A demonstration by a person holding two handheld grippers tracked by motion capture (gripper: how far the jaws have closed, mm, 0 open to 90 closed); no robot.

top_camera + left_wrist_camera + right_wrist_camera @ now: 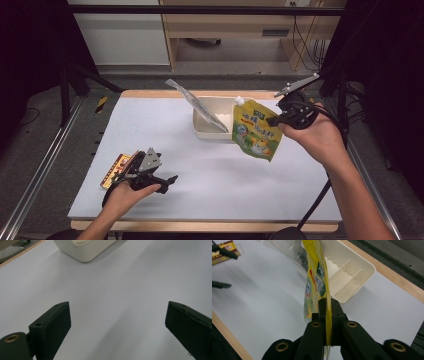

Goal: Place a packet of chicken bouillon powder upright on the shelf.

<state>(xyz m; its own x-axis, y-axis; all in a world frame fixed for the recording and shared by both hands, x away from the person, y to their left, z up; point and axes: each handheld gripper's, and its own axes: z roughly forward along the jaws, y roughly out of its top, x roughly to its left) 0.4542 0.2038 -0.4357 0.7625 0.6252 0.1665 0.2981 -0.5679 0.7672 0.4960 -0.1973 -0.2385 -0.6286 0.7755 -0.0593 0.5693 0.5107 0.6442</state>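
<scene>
While the yellow pouch (257,130) is pinched by its edge between the closed jaws of the right gripper (274,120) at centre right, raised off the white table (210,170), the cream tray (212,131) lies just behind it, a clear bag (197,106) leaning inside. At lower left, the left gripper (167,181) is held wide open and empty, beside a red-and-yellow packet (114,170).

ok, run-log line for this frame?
right gripper: shut on yellow pouch, lifted beside bin | left gripper: open, empty, over table
</scene>
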